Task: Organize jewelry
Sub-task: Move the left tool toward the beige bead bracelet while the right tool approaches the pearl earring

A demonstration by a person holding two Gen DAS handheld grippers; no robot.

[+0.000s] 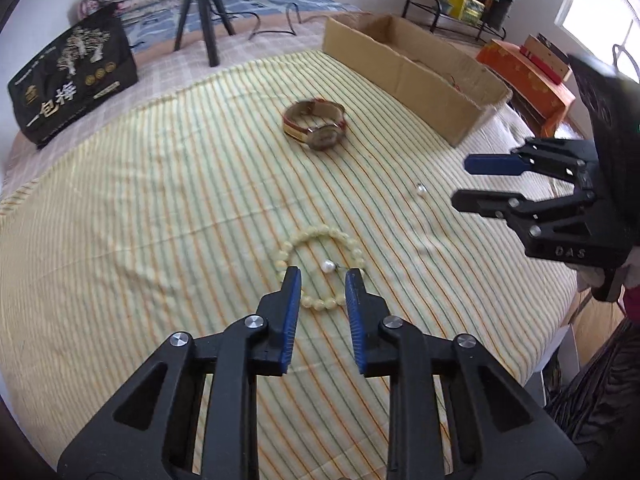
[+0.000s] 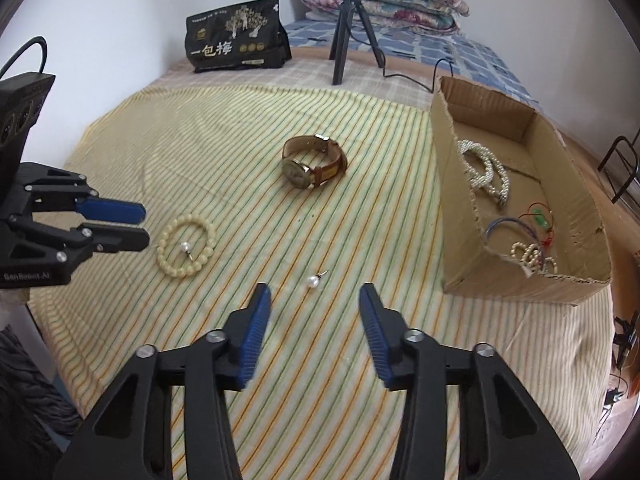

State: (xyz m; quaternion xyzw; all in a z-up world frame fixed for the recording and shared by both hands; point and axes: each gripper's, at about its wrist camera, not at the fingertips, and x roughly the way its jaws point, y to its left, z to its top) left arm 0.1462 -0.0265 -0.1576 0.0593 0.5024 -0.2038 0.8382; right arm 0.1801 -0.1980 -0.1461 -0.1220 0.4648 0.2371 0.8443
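In the left wrist view, the left gripper (image 1: 322, 276) tilts down over the bead bracelet (image 1: 320, 270) on the striped cloth (image 1: 160, 208); its jaws stand apart and hold nothing, a pearl earring (image 1: 328, 267) lying between them. I judge that it must still sink before closing.

In the right wrist view, the right gripper (image 2: 314, 294) is also open and empty, pointing down at the second pearl earring (image 2: 313, 281). The watch (image 2: 314, 162) waits beyond, and the cardboard box (image 2: 460, 216) already holds necklaces.

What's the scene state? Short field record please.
surface: striped cloth on a bed
loose items: beaded bracelet with pearl earring inside its ring; second pearl earring; watch
box: cardboard box, jewelry already inside
left gripper: open, over bracelet
right gripper: open, near second earring
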